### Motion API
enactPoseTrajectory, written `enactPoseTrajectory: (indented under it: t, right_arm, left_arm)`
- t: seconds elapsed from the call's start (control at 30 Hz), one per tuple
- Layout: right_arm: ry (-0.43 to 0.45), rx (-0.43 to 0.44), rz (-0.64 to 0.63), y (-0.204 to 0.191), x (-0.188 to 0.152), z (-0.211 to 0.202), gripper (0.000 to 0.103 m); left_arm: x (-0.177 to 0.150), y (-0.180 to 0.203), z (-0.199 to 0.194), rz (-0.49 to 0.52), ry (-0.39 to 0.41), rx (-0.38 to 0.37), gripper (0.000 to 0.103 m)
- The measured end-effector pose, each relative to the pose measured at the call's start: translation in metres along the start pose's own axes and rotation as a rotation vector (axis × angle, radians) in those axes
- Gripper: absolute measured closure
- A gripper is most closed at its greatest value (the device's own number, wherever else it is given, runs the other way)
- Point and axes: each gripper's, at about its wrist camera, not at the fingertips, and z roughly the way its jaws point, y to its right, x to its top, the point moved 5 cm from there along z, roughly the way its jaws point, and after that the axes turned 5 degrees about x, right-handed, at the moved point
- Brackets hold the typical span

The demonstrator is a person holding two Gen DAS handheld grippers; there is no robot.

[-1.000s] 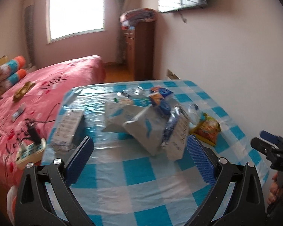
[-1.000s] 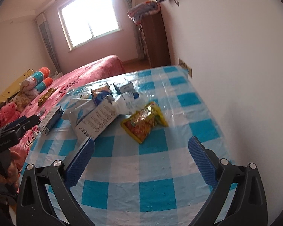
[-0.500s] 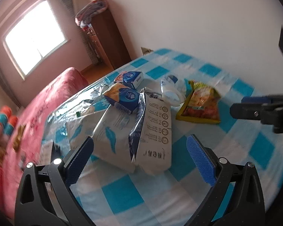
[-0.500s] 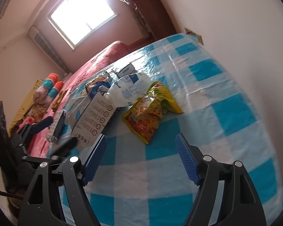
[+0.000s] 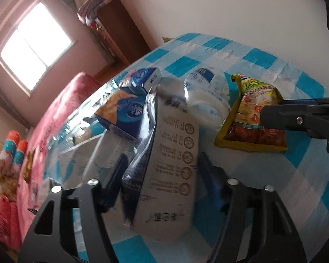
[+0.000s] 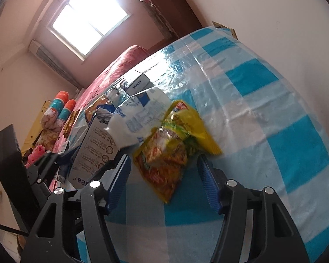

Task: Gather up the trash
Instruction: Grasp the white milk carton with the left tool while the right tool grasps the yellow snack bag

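The left gripper is closing with the white printed bag between its jaws; beyond lies a blue "Vinda" pack. The right gripper closes around the yellow snack packet, pads not yet touching. A blue-checked tablecloth lies beneath; a pink bed lies beyond.

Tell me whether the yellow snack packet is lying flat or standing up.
Lying flat: the yellow snack packet rests with its printed face up on the checked tablecloth, crumpled, beside the other wrappers.
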Motion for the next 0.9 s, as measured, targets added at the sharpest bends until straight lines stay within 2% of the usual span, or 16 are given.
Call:
enactPoseTrajectory:
  t: [0.1,0.3,0.53,0.6,0.63,0.83,0.9]
  right_arm:
    - [0.013,-0.013,-0.02,-0.002,0.006,0.006,0.04]
    - [0.028,-0.056,-0.035,-0.003,0.017,0.015,0.039]
    - [0.031,-0.154,-0.129,-0.013,0.017,0.022,0.042]
    - [0.031,-0.202,-0.171,-0.015,0.015,0.024,0.053]
    - [0.032,-0.198,-0.169,-0.015,0.015,0.024,0.057]
    - [0.034,-0.174,-0.161,-0.013,0.013,0.021,0.068]
    - [0.041,-0.182,-0.179,-0.016,0.012,0.02,0.077]
  left_arm:
    - [0.001,0.0,0.001,-0.031,0.005,-0.009,0.041]
    - [0.003,-0.015,0.0,-0.157,0.009,-0.066,0.043]
    - [0.005,-0.041,-0.024,-0.287,0.08,-0.095,0.043]
    - [0.006,-0.049,-0.03,-0.311,0.099,-0.09,0.043]
    - [0.007,-0.052,-0.033,-0.32,0.106,-0.089,0.043]
    - [0.004,-0.07,-0.047,-0.371,0.146,-0.085,0.043]
    - [0.001,-0.074,-0.05,-0.386,0.15,-0.085,0.043]
